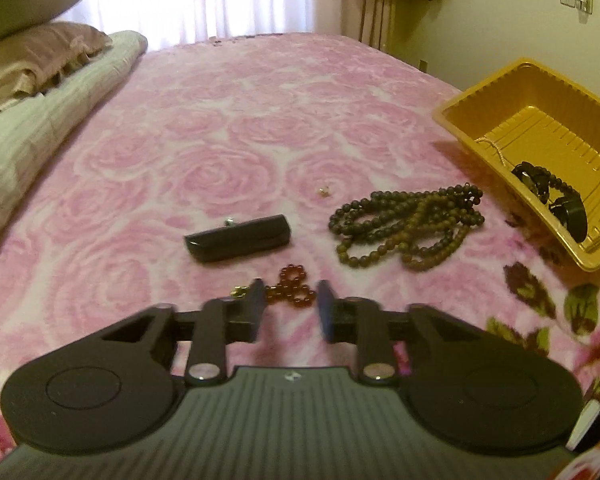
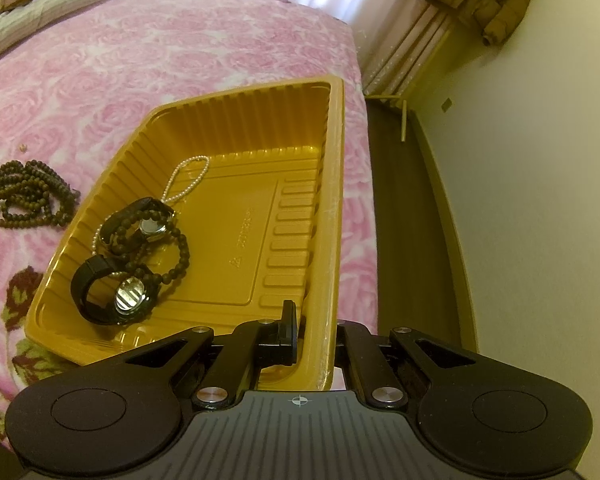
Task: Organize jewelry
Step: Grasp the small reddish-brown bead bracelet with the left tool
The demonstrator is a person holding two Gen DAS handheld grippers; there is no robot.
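Left tongs fill the near foreground of the left wrist view, jaws parted with a clear gap, and the red bracelet lies on the bed just beyond and between the tips. The pads do not look pressed on it, so I judge it not yet picked up.

Going left to right across the bed: a rolled green quilt runs along the left edge. Toward the middle lies a black case, with a small silver piece touching its far side. A small gold clasp shows just beside the left finger; whether it belongs to the red bracelet I cannot tell. A tiny pale piece, perhaps an earring, sits apart farther back. Next comes a heap of brown beads, near the yellow tray at the right edge.

Right tongs are clamped on the tray's near right wall, one finger inside and one outside, steadying it.

Inside the tray already: a pearl strand, two watches, and a dark bead bracelet, all bunched toward its left side.

So the sorting looks roughly half done. Left on the bed are the red bracelet, the brown beads, the case and the small bits.
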